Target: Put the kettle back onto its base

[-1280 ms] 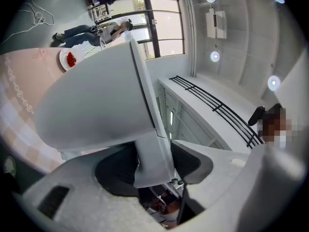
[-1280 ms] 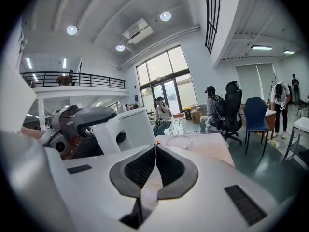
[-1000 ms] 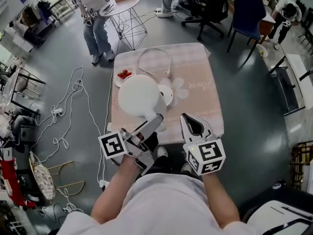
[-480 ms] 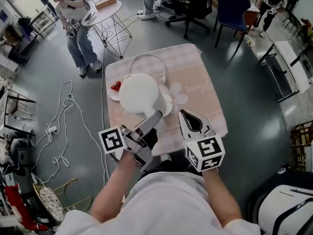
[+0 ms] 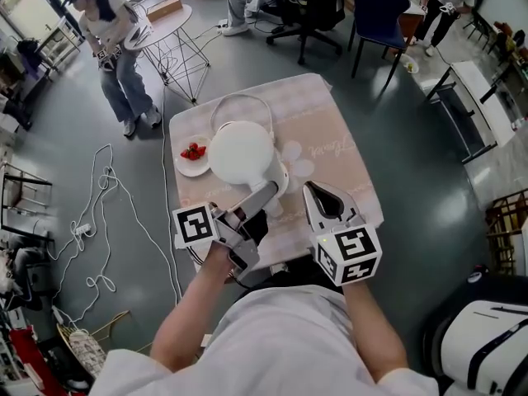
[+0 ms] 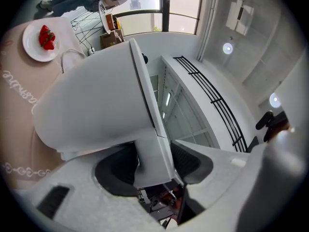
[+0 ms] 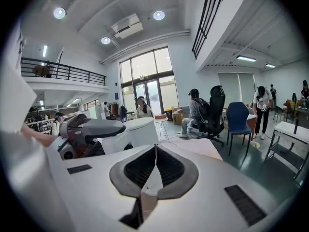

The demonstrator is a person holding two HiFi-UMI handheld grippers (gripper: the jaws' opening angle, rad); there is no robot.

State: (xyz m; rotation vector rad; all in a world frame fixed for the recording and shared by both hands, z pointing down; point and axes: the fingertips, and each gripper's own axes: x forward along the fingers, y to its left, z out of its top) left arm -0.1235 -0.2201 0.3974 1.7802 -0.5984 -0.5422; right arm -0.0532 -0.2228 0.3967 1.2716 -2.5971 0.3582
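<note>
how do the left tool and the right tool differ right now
The left tool is clamped on the handle of the kettle; the right tool is shut with nothing in it. The left tool reaches in to the kettle, while the right tool hangs beside it over the table's near edge, touching nothing. Both are white, with a marker cube at the back.

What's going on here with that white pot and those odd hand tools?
A person holds tongs in each hand. The left tongs clamp a round white electric kettle by its handle, holding it over the pink-clothed table, right above its white round base, whose edge peeks out beside it. Whether it is seated yet is unclear. The right tongs are shut and empty, hovering alongside.
</note>
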